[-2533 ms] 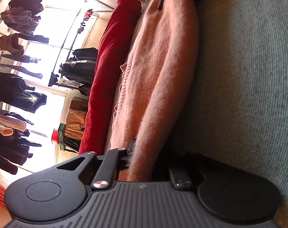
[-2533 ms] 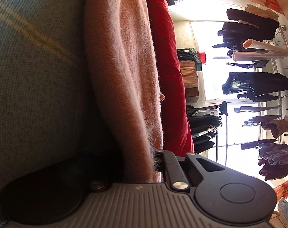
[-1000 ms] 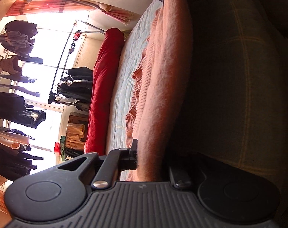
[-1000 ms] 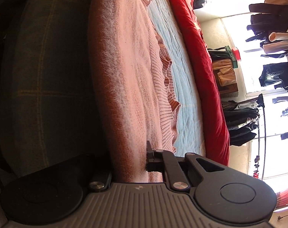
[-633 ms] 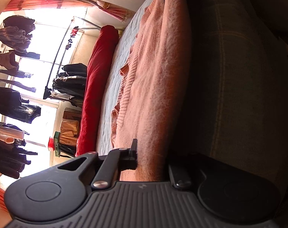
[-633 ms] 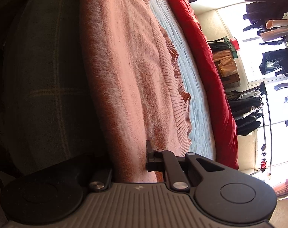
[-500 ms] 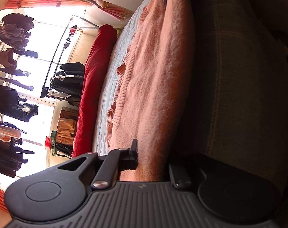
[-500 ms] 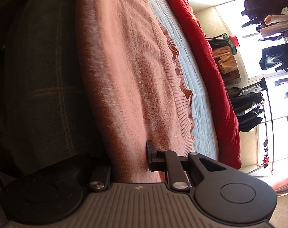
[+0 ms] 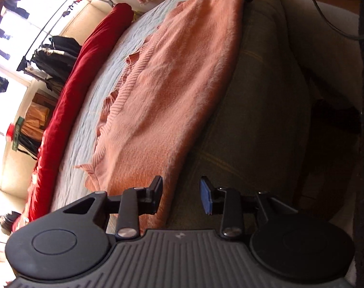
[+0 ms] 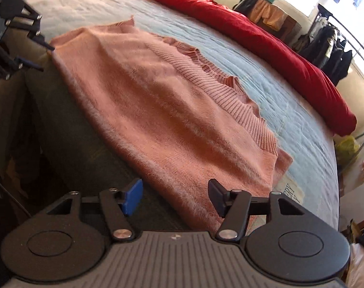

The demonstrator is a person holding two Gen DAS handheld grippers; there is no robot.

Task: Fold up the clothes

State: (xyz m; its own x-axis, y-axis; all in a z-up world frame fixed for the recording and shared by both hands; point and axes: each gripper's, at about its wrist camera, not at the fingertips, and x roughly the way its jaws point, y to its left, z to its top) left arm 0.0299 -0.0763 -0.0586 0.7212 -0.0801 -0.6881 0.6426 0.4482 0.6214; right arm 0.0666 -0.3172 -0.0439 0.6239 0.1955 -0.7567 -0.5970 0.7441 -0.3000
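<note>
Jaws of left gripper [image 9: 180, 196] and right gripper [image 10: 174, 198] are opening, nothing pinched; pink sweater [image 10: 158, 110] fold edge lies just ahead, running toward upper frame.

A bed [image 10: 289, 110] with a pale blue quilted cover fills most of the scene. A long red bolster [image 10: 265, 38] lies along the far edge of the bed. A dark olive checked blanket [image 9: 261, 110] covers the near edge. Beyond the bolster stands a metal clothes rail [image 9: 62, 7] hung with dark garments [image 9: 50, 60]. Bright daylight enters through a large window [image 9: 4, 36] behind the rail. The wall [image 9: 16, 168] under the window is cream.
</note>
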